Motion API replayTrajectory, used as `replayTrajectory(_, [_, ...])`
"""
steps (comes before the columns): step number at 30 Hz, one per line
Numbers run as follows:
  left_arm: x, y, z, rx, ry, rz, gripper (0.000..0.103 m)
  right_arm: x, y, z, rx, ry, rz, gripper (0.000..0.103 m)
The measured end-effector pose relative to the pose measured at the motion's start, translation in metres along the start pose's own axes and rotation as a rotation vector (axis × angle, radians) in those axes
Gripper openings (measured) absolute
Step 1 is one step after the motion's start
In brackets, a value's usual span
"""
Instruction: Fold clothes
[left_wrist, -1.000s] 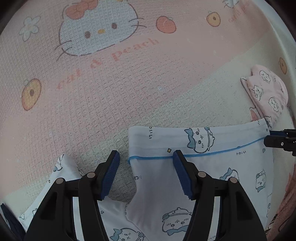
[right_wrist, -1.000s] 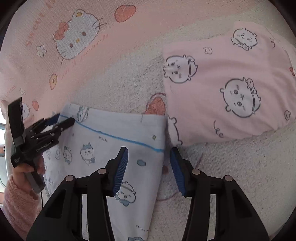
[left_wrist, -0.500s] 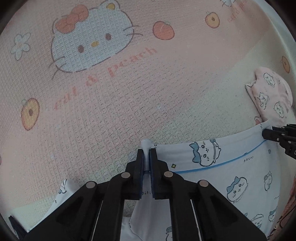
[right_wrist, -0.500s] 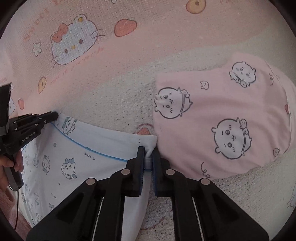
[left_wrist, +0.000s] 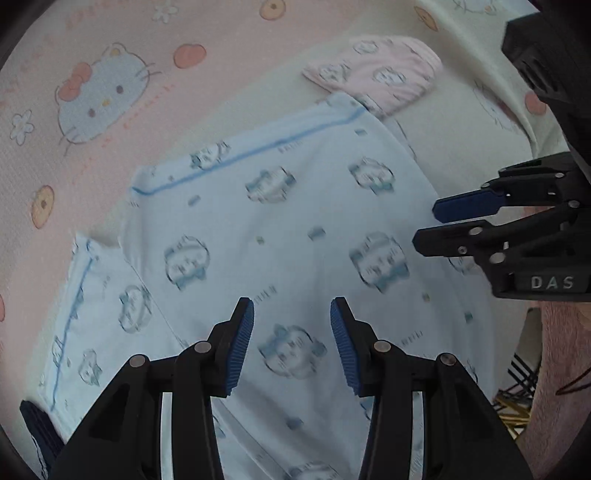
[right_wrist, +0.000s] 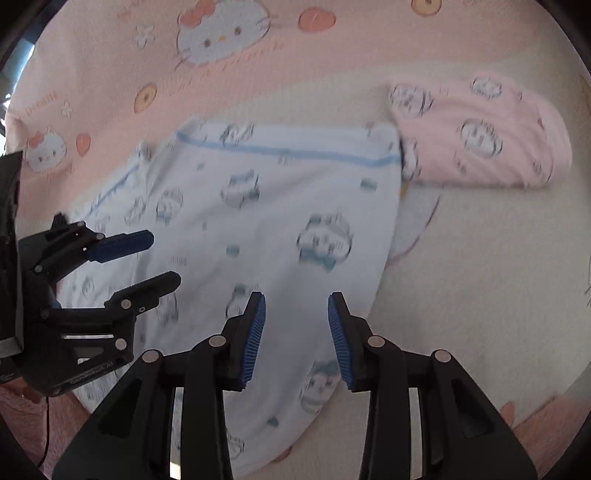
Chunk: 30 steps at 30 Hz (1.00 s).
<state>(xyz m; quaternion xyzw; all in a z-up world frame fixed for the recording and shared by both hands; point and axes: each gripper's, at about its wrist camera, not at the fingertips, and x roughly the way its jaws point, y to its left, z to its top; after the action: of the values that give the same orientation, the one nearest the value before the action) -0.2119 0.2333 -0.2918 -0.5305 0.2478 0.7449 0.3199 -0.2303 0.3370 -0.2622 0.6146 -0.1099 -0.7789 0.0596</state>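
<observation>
Nearby, a folded pink garment (right_wrist: 480, 136) was seen touching the far corner of the pale blue printed garment (left_wrist: 288, 229), which was spread flat on a pink cartoon-cat blanket (left_wrist: 110, 85). Nothing was gripped: the left gripper (left_wrist: 291, 347) and right gripper (right_wrist: 296, 336) were held above the cloth, jaws opening.
</observation>
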Motion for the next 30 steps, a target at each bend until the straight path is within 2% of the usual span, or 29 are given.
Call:
replayTrajectory(2, [0.002,-0.013,-0.022,-0.023,0.03,-0.032,0.045,0.008,0.005,-0.019,-0.01,0.057,-0.003,0.036])
replayTrajectory(4, [0.011,-0.019,-0.04,-0.049,0.07,-0.014,0.045,0.012,0.008,-0.03,-0.03,0.079,-0.004,0.036])
replayTrajectory(7, [-0.001,-0.019,-0.051,-0.1,0.072,0.046,0.047,0.008,0.014,-0.038,-0.119,0.087,-0.106,0.036])
replayTrajectory(9, [-0.024,-0.016,-0.058,-0.146,0.034,0.088,0.047,-0.001,0.009,-0.042,-0.12,0.085,-0.176,0.036])
replayTrajectory(10, [-0.035,-0.014,-0.062,-0.178,0.008,0.064,0.047,-0.008,0.005,-0.045,-0.106,0.065,-0.18,0.036])
replayTrajectory(12, [-0.048,-0.013,-0.071,-0.233,-0.02,0.016,0.047,-0.016,0.001,-0.05,-0.078,0.057,-0.096,0.036])
replayTrajectory(14, [-0.043,-0.014,-0.076,-0.251,-0.006,0.013,0.047,-0.016,0.004,-0.056,-0.084,0.082,-0.018,0.036])
replayTrajectory(17, [-0.034,-0.022,-0.083,-0.261,0.025,0.014,0.047,0.007,0.026,-0.065,-0.237,0.225,-0.016,0.038])
replayTrajectory(20, [-0.035,-0.027,-0.086,-0.253,0.037,0.009,0.047,0.0,0.041,-0.055,-0.396,0.325,-0.068,0.037])
replayTrajectory(23, [-0.035,-0.027,-0.091,-0.26,0.039,0.02,0.047,-0.023,0.054,-0.039,-0.487,0.317,-0.141,0.037])
replayTrajectory(26, [-0.031,-0.019,-0.096,-0.32,0.031,0.008,0.047,-0.027,0.065,-0.038,-0.455,0.3,-0.102,0.037])
replayTrajectory(28, [-0.028,-0.013,-0.101,-0.367,0.01,-0.014,0.047,-0.016,0.069,-0.046,-0.396,0.265,-0.083,0.037])
replayTrajectory(30, [-0.023,-0.008,-0.107,-0.389,0.027,0.006,0.047,0.001,0.067,-0.06,-0.34,0.268,-0.089,0.037])
